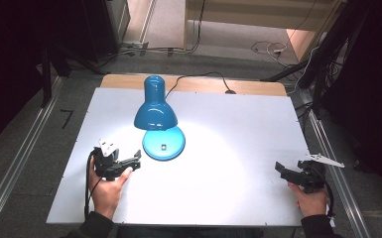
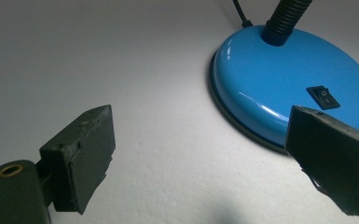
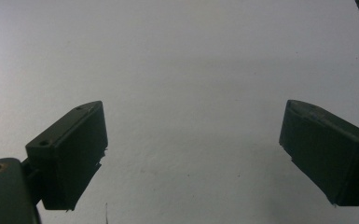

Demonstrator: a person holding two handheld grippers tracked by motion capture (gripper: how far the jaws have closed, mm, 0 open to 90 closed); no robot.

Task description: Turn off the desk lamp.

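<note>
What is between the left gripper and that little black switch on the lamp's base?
Nothing visible. The left gripper is open beside the blue lamp base, with bare white table between them. The switch sits uncovered on top of the base, just past one jaw.

Lit blue desk lamp (image 1: pixel 155 116) upright on white table (image 1: pixel 238 148)

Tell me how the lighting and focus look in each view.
High view: the blue lamp throws a bright pool on the white table, the room around it dark. Left gripper view: glare streaks on the lamp base, near tongs soft. Right gripper view: dim, even grey, its tongs slightly blurred.
</note>
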